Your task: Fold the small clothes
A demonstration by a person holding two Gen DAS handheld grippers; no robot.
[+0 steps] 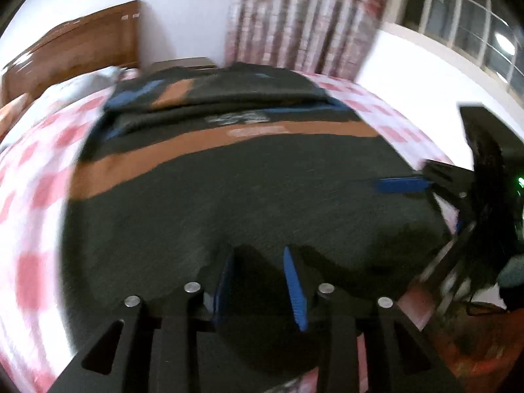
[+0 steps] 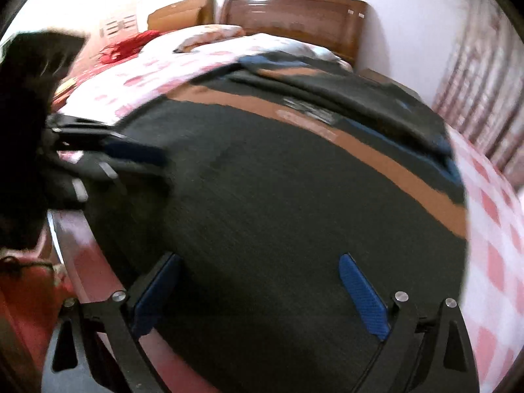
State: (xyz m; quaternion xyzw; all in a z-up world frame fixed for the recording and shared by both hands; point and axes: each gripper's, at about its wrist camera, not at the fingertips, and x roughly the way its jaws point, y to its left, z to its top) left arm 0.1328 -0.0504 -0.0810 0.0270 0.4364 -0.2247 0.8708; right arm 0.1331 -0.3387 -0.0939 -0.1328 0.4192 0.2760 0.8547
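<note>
A dark grey garment (image 1: 262, 177) with an orange band and blue trim lies spread on the pink-checked bed (image 1: 36, 196); its far part is folded over. It also shows in the right wrist view (image 2: 278, 196). My left gripper (image 1: 258, 255) hovers over the garment's near hem, its blue-padded jaws partly open with a narrow gap and nothing between them. My right gripper (image 2: 258, 262) is wide open over the near hem, empty. Each gripper shows in the other's view: the right one (image 1: 406, 185) at the right, the left one (image 2: 131, 154) at the left.
A wooden headboard (image 2: 294, 13) stands at the far end of the bed, with pillows (image 2: 213, 36) and a red item (image 2: 127, 46) near it. A patterned curtain (image 1: 301, 16) and a window (image 1: 475, 23) lie beyond. The bed's red-brown edge (image 2: 85, 245) runs below my right gripper.
</note>
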